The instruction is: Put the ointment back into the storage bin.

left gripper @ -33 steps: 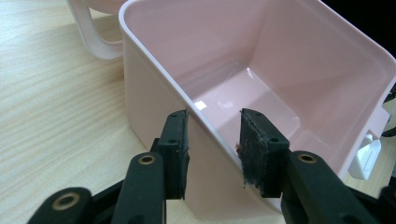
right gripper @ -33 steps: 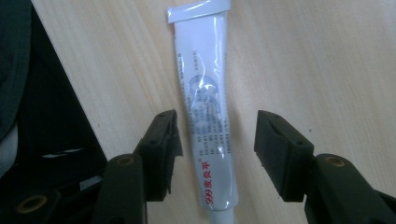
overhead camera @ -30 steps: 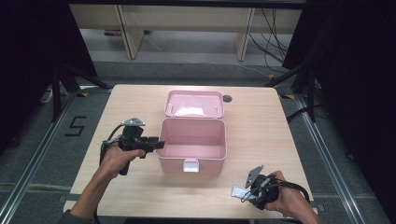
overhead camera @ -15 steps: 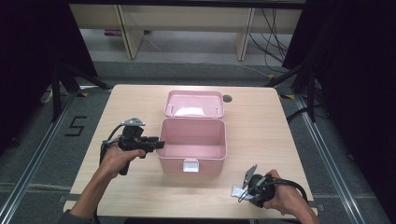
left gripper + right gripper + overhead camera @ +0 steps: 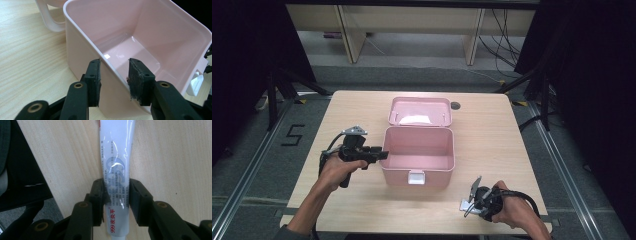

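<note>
An open pink plastic box (image 5: pixel 419 150) stands mid-table, its lid (image 5: pixel 419 111) laid back behind it. My left gripper (image 5: pixel 383 155) straddles the box's left wall (image 5: pixel 82 47). One pad is against the outside and the other hangs inside, clear of the wall, so the gripper is open (image 5: pixel 115 67). Near the front right edge, a white ointment tube (image 5: pixel 116 150) lies flat on the wood. My right gripper (image 5: pixel 116 185) has just been closing with the tube between its jaws. Both pads now press the tube's sides. In the high view the tube (image 5: pixel 463 205) shows just left of that gripper (image 5: pixel 470 206).
The wooden table (image 5: pixel 512 145) ends just beside the tube, with dark floor (image 5: pixel 27 170) past the edge. The box's white latch (image 5: pixel 416 177) faces the person. A small dark round hole (image 5: pixel 455 105) sits behind the lid.
The right hand has shifted slightly at the front edge, over the tube. The left hand and the box have stayed where they were.
</note>
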A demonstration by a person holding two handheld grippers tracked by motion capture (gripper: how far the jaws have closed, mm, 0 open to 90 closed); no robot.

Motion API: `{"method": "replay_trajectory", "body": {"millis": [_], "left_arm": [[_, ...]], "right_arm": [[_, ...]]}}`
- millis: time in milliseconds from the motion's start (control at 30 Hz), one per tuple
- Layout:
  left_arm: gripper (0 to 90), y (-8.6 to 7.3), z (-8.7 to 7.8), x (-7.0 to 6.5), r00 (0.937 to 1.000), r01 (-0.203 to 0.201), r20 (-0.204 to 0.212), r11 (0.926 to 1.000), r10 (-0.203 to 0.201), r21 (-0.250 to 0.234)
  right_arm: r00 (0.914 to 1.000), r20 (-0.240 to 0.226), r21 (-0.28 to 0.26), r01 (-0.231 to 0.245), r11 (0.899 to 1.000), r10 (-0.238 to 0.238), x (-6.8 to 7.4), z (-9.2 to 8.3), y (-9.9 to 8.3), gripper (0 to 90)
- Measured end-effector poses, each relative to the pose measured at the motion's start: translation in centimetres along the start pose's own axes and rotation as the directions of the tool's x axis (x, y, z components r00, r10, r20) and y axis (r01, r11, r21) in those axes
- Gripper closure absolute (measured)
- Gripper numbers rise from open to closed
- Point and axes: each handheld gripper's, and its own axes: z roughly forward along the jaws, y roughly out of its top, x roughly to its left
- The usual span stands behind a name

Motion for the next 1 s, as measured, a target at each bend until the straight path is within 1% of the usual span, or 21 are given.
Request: {"method": "replay_trajectory", "body": {"millis": [67, 100, 167, 267, 300, 333, 367, 400, 433, 500, 600, 633, 667, 700, 767, 833, 1000], "left_arm": [[61.9, 0.0, 0.0, 0.0, 1.0, -0.002, -0.001, 1.0, 0.002, 0.0], [61.9, 0.0, 0.0, 0.0, 1.0, -0.002, -0.001, 1.0, 0.002, -0.001], [61.8, 0.0, 0.0, 0.0, 1.0, 0.0, 0.001, 1.0, 0.0, -0.001], [61.8, 0.0, 0.0, 0.0, 1.0, -0.002, 0.0, 1.0, 0.002, -0.001], [61.8, 0.0, 0.0, 0.0, 1.0, 0.0, 0.001, 1.0, 0.0, -0.001], [61.8, 0.0, 0.0, 0.0, 1.0, 0.001, 0.002, 1.0, -0.001, -0.001], [61.8, 0.0, 0.0, 0.0, 1.0, 0.0, 0.001, 1.0, 0.0, -0.001], [61.8, 0.0, 0.0, 0.0, 1.0, -0.001, 0.0, 1.0, 0.001, -0.001], [61.8, 0.0, 0.0, 0.0, 1.0, -0.001, 0.0, 1.0, 0.001, -0.001], [61.8, 0.0, 0.0, 0.0, 1.0, 0.002, 0.003, 1.0, -0.002, -0.001], [61.8, 0.0, 0.0, 0.0, 1.0, 0.001, 0.002, 1.0, -0.001, -0.002], [61.7, 0.0, 0.0, 0.0, 1.0, 0.002, 0.003, 1.0, -0.002, -0.002], [61.8, 0.0, 0.0, 0.0, 1.0, 0.002, 0.002, 1.0, -0.002, 0.0], [61.7, 0.0, 0.0, 0.0, 1.0, 0.003, -0.002, 1.0, -0.003, -0.007], [61.7, 0.0, 0.0, 0.0, 1.0, 0.002, 0.003, 1.0, -0.002, -0.002], [61.7, 0.0, 0.0, 0.0, 1.0, 0.004, -0.003, 1.0, -0.004, -0.008], [61.7, 0.0, 0.0, 0.0, 1.0, 0.002, 0.002, 1.0, -0.002, -0.002]], "right_arm": [[1.0, -0.009, 0.001, 0.0, 1.0, 0.0, 0.1, 0.0, 0.0, 68.1], [1.0, -0.004, 0.004, -0.008, 1.0, 0.008, 0.2, 0.0, 0.1, 68.2], [1.0, 0.0, 0.011, 0.002, 1.0, -0.002, 0.1, 0.0, 0.2, 68.4], [1.0, 0.0, 0.01, 0.002, 1.0, -0.002, 0.1, -0.1, 0.1, 69.2], [0.9999, 0.0, 0.012, -0.013, 1.0, 0.013, 0.2, -0.1, 0.1, 69.9], [1.0, 0.0, 0.004, -0.003, 1.0, 0.003, 0.2, -0.3, 0.1, 70.0], [0.9993, -0.008, -0.008, -0.037, 0.999, 0.037, 0.5, -0.3, 0.2, 70.1], [0.9996, -0.012, -0.015, -0.026, 1.0, 0.026, 0.4, -0.4, 0.2, 70.1], [0.9995, -0.01, -0.015, -0.03, 0.999, 0.03, 0.5, -0.4, 0.1, 70.2], [0.9998, -0.006, -0.015, -0.019, 1.0, 0.019, 0.5, -0.3, 0.1, 70.2], [0.9998, -0.007, -0.02, -0.019, 1.0, 0.018, 0.3, -0.4, 0.1, 70.2], [0.9998, 0.005, -0.032, -0.021, 0.999, 0.022, 0.3, -0.5, 0.0, 70.3], [0.9996, 0.005, -0.032, -0.028, 0.999, 0.028, 0.3, -0.6, 0.0, 70.2], [0.9999, 0.009, -0.045, -0.009, 0.999, 0.01, 0.2, -0.7, 0.1, 70.3], [0.9997, 0.007, -0.05, -0.025, 0.998, 0.025, 0.4, -1.0, 0.0, 70.3], [0.9996, 0.009, -0.058, -0.025, 0.998, 0.025, 0.3, -1.2, 0.0, 70.3], [0.9995, 0.013, -0.081, -0.028, 0.996, 0.029, 0.1, -2.0, -0.2, 70.3]]}}
